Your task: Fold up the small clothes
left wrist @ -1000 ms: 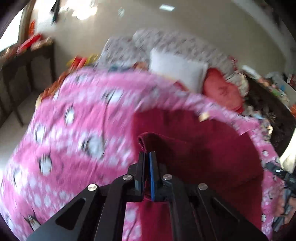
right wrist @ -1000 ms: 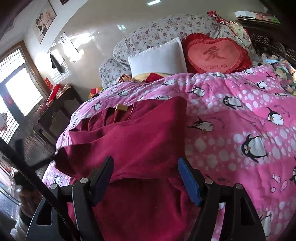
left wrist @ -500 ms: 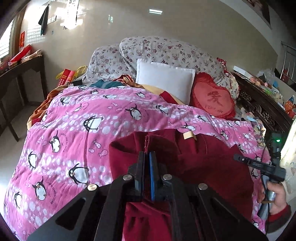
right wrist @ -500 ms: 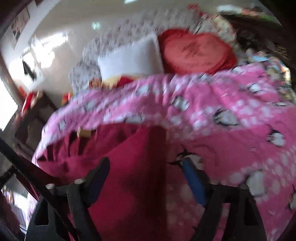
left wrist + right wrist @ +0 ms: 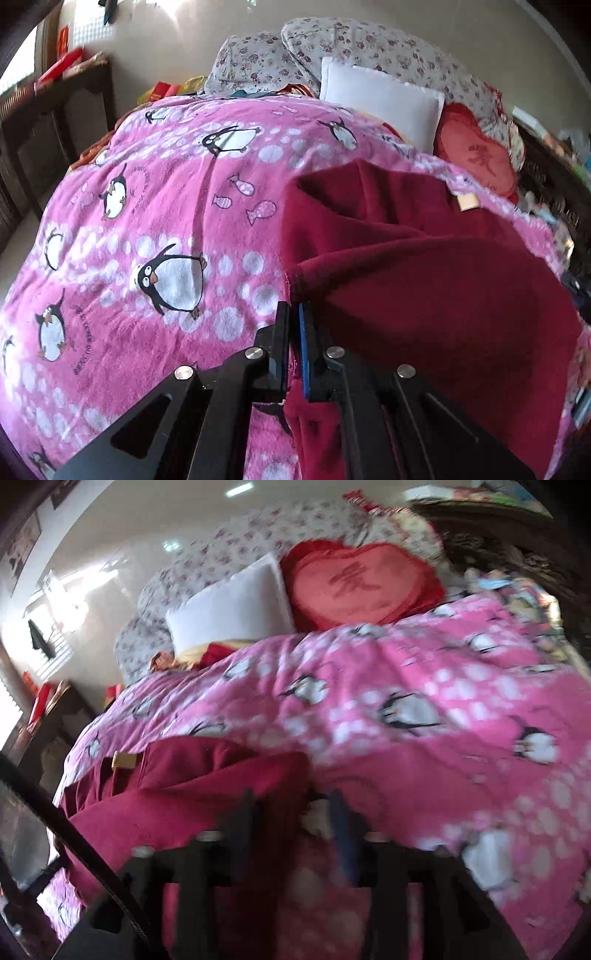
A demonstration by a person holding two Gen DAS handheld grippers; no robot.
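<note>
Maroon garment (image 5: 424,266) lies on the pink penguin blanket (image 5: 166,206) covering the bed — a top layer folded over, a tan label (image 5: 467,202) showing near its far edge. Left tongs (image 5: 294,317) are clamped on the fabric's hem. Right tongs (image 5: 295,812), blurred, are opening — their pads stand apart over the garment's right edge, pressing nothing.
</note>
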